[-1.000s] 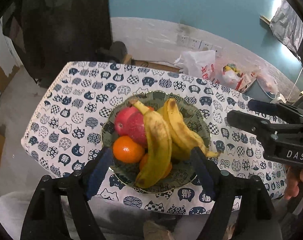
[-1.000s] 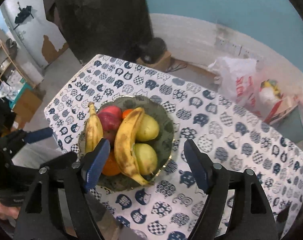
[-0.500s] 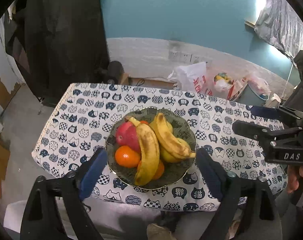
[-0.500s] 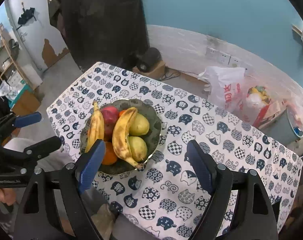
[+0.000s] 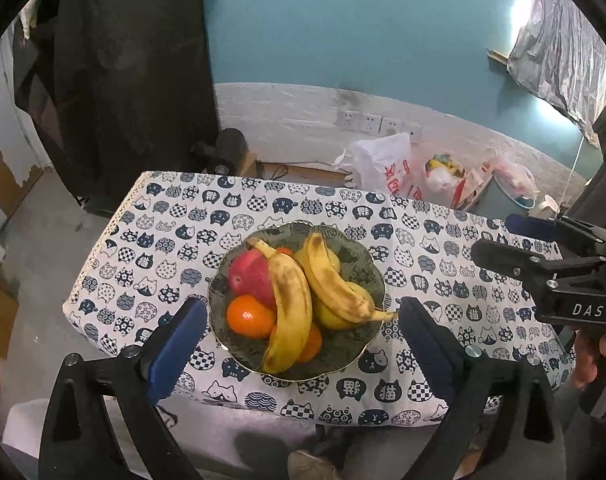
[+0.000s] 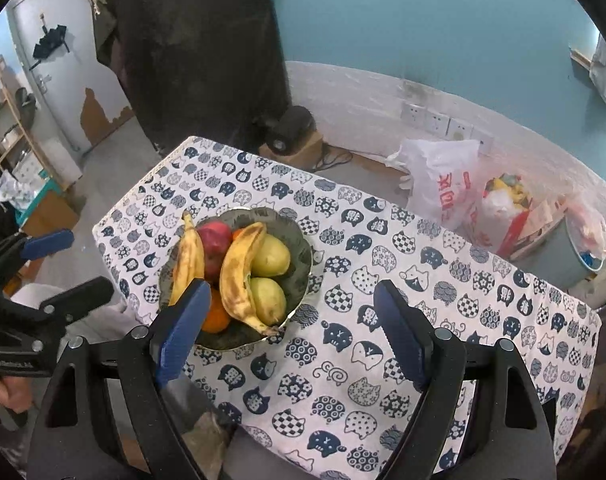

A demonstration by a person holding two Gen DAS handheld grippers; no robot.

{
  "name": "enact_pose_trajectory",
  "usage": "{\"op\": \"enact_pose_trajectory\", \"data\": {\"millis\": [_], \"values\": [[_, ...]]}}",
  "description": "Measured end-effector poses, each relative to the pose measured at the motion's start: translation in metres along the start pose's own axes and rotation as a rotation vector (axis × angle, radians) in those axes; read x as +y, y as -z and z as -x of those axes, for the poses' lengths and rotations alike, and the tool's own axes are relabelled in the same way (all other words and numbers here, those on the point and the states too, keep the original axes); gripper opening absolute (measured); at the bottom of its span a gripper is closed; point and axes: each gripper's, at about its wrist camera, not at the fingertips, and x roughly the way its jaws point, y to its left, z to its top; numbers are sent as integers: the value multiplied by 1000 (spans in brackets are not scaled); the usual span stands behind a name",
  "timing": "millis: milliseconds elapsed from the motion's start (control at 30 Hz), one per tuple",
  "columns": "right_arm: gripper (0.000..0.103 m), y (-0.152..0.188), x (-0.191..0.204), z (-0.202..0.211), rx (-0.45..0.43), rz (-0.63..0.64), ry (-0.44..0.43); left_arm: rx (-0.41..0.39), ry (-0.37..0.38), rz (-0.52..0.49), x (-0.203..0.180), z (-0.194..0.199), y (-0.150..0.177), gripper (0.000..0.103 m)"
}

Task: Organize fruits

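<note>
Fruits (image 5: 291,296) all lie in the bowl (image 5: 359,356) on the desk (image 5: 443,380); left tongs (image 5: 299,340) opening, right tongs (image 6: 291,332) open, both empty, so organizing appears complete, next withdraw clear.

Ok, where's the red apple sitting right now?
The red apple is in the bowl on the cat-print tablecloth, on the bowl's left side in the left wrist view, above an orange and tucked against a banana.
</note>
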Motion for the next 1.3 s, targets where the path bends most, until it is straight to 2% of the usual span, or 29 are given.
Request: {"op": "enact_pose_trajectory", "data": {"millis": [1300], "values": [[83, -2, 10, -2, 0, 21, -5, -13, -15, -4, -6, 9, -2, 98]]}}
